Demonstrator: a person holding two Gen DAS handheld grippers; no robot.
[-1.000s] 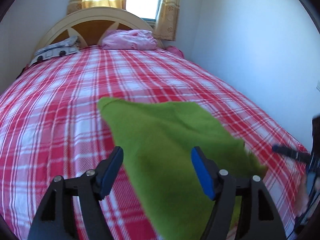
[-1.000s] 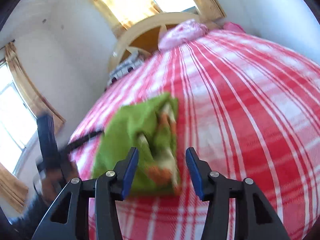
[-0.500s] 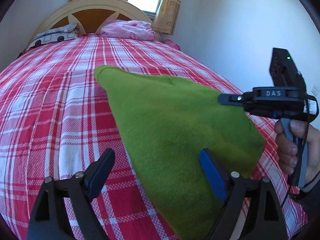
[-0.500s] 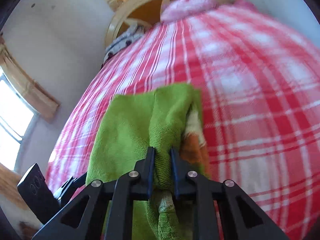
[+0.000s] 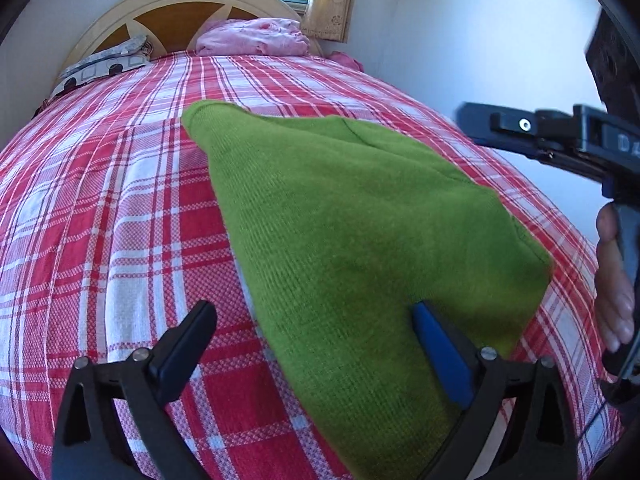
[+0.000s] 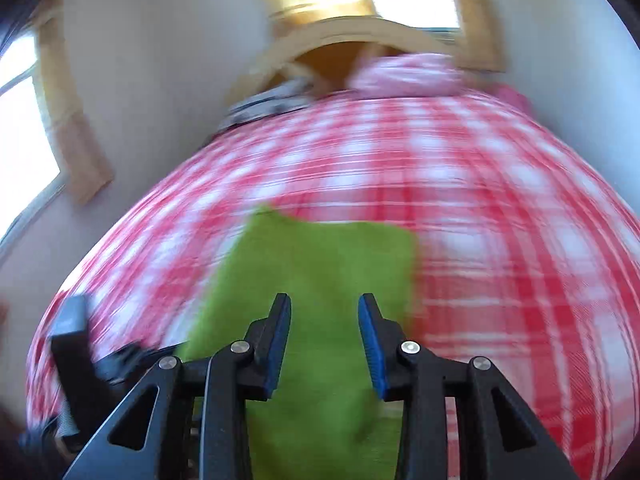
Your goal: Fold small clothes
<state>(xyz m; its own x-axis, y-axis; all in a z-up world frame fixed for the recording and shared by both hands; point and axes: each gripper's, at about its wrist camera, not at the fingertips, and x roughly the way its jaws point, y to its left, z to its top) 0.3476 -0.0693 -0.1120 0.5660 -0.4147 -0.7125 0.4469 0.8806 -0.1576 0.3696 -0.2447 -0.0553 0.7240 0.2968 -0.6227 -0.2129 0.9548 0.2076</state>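
Left-wrist view: green garment [image 5: 360, 240] lay folded on the plaid bed [image 5: 100, 200], from 11 to 5 o'clock; left gripper [image 5: 316, 344] gaped, empty. Right-wrist view, blurred — right gripper [image 6: 324, 340] parted, holding nothing; best to smooth before regripping.

both wrist views low, facing headboard [image 5: 180, 4]
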